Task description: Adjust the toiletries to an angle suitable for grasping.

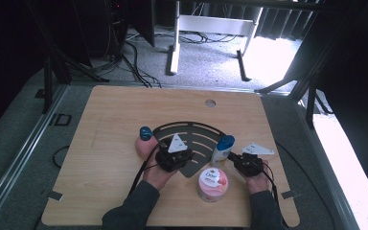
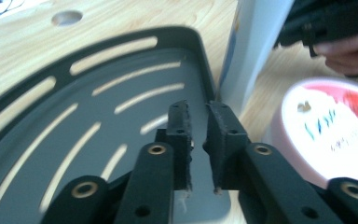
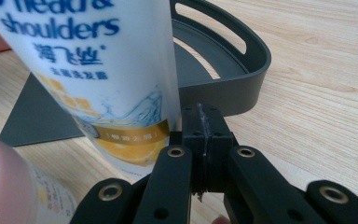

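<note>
A dark grey fan-shaped slotted tray (image 1: pixel 187 126) lies mid-table. My left gripper (image 1: pixel 178 155) hovers over its near part; in the left gripper view its jaws (image 2: pixel 198 106) stand a narrow gap apart with nothing between them, above the tray floor (image 2: pixel 74 140). A white shampoo bottle (image 1: pixel 223 151) with a blue cap stands upright at the tray's right corner. My right gripper (image 1: pixel 233 157) sits just right of it, shut and empty (image 3: pixel 200 111), with the bottle (image 3: pixel 98 70) close against its left jaw. A pink-lidded Dove jar (image 1: pixel 212 184) stands near the front edge.
A pink bottle with a blue cap (image 1: pixel 144 140) stands at the tray's left side, beside the left hand. A round hole (image 1: pixel 210 102) is in the table's far part. Bare wood lies left and behind the tray. Frame posts and cables stand beyond the table.
</note>
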Demonstrator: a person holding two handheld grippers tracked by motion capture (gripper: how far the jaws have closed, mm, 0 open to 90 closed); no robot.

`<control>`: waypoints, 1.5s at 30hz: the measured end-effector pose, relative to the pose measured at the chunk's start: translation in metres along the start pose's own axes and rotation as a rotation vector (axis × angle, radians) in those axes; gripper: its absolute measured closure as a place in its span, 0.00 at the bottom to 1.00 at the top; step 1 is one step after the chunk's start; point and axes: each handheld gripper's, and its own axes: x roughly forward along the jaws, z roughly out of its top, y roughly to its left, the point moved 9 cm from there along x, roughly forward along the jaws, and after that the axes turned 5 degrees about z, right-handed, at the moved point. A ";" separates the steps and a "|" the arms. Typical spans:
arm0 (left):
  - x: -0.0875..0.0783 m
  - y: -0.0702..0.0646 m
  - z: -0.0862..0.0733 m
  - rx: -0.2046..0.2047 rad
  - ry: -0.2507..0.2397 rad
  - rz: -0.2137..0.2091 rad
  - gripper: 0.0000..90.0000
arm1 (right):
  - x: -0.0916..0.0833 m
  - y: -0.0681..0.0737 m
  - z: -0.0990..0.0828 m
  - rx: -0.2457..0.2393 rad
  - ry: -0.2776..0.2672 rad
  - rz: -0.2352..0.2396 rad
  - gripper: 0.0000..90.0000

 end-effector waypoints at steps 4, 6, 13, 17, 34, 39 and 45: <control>0.014 -0.002 0.012 -0.017 0.001 -0.008 0.98 | -0.003 -0.001 -0.001 0.008 0.002 -0.010 1.00; 0.021 -0.004 0.016 -0.029 0.003 -0.016 0.99 | -0.004 -0.001 -0.001 0.012 0.001 -0.009 1.00; 0.041 -0.019 0.021 -0.039 0.021 -0.061 0.99 | -0.003 0.003 0.001 -0.005 0.004 -0.011 1.00; 0.043 -0.025 0.018 -0.033 0.034 -0.074 0.99 | -0.003 0.005 0.000 -0.007 0.003 -0.009 1.00; 0.038 -0.028 0.012 -0.037 0.034 -0.074 0.96 | 0.000 0.024 0.002 -0.063 0.026 0.016 1.00; 0.031 -0.026 0.011 -0.054 0.013 -0.068 0.95 | -0.001 0.030 0.000 -0.092 0.041 0.013 1.00; 0.030 -0.022 0.017 -0.076 0.002 -0.075 0.93 | -0.004 0.033 0.000 -0.100 0.046 0.022 1.00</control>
